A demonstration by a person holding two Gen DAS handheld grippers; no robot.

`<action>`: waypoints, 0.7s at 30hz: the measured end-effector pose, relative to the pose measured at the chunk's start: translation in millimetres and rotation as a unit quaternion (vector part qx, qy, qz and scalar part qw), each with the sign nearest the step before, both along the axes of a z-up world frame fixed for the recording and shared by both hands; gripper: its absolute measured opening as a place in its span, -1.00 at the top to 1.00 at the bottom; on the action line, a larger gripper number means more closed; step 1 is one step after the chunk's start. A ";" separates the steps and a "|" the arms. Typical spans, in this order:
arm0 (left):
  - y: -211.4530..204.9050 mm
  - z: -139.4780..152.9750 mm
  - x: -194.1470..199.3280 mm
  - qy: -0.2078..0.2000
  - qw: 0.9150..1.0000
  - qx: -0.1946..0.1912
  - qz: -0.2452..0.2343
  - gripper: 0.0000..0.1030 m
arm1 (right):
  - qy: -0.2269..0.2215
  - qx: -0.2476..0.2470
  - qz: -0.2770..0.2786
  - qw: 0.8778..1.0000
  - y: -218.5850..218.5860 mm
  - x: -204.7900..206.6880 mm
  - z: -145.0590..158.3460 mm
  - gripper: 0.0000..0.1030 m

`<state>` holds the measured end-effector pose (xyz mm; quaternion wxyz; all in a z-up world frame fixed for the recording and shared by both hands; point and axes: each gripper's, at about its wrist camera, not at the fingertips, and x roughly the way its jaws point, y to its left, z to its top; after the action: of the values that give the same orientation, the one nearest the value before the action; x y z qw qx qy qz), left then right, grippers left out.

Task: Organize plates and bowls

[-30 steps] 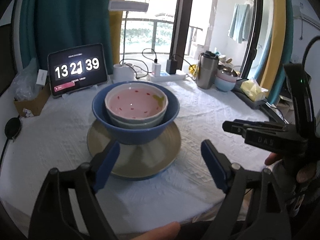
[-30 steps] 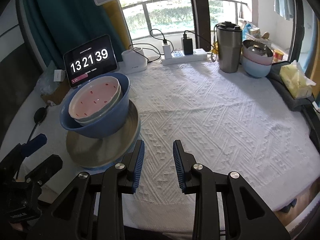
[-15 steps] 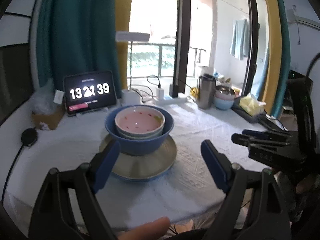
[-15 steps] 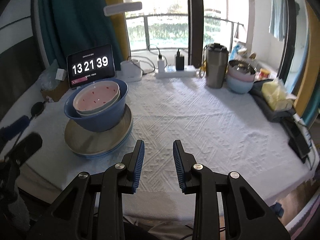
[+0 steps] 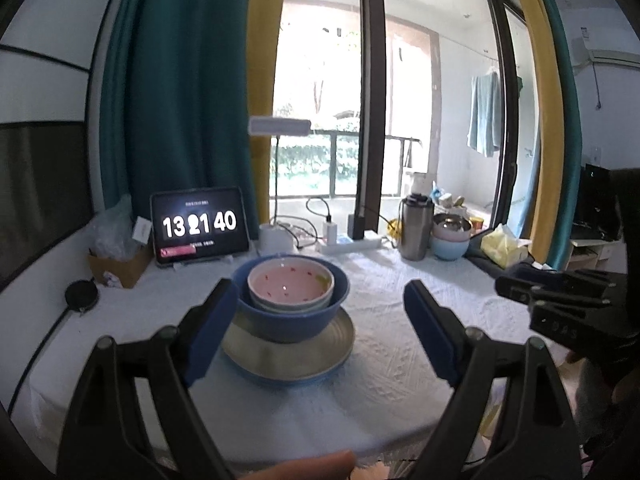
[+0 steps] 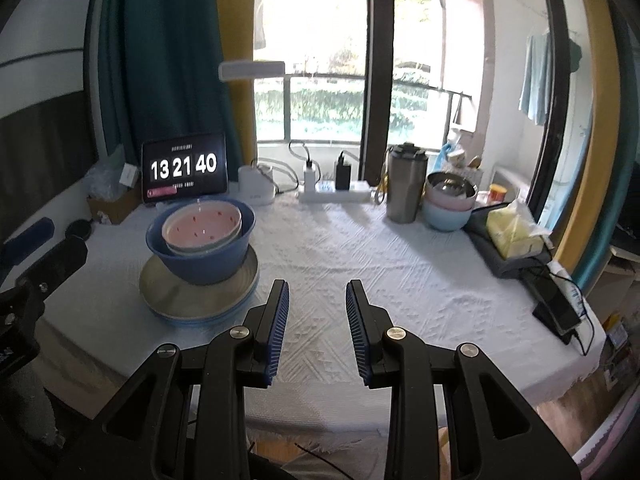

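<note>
A stack stands on the white tablecloth: a beige plate (image 5: 288,360) with a blue rim, a large blue bowl (image 5: 288,322) on it, and a smaller bowl with a pink inside (image 5: 290,284) nested in that. My left gripper (image 5: 320,292) is open wide, back from the stack, which shows between its blue fingers (image 5: 210,330); nothing is held. In the right wrist view the plate (image 6: 196,304), blue bowl (image 6: 208,260) and pink bowl (image 6: 202,226) sit to the left. My right gripper (image 6: 317,292) hovers over bare cloth near the front edge, a narrow empty gap between its pads.
At the back right stand a steel tumbler (image 6: 406,186) and another pile of bowls (image 6: 448,200) topped by a metal one. A tissue pack (image 6: 516,232) and a phone (image 6: 560,312) lie along the right edge. A tablet clock (image 6: 184,168), lamp base, power strip and cardboard box line the back.
Both grippers have drawn back and risen from the stack, which now looks smaller and farther. The views have tilted up toward the window. Neither gripper's jaw gap has visibly changed.
</note>
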<state>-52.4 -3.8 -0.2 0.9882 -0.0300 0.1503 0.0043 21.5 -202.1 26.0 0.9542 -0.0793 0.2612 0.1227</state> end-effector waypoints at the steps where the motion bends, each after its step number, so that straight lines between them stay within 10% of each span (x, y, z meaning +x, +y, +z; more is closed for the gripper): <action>1: -0.5 1.4 -1.4 -0.002 1.000 0.001 0.000 -0.68 | -0.006 0.003 -0.001 1.000 -1.9 -3.9 2.9 0.39; 21: 5.2 17.2 -21.7 -0.041 0.998 0.025 0.043 -0.68 | -0.094 0.024 -0.012 0.995 -29.7 -47.2 34.7 -0.05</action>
<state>-74.1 1.4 17.0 0.9928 -0.0123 0.1082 0.0491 -25.7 -231.8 60.7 0.9776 -0.0643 0.1678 0.1099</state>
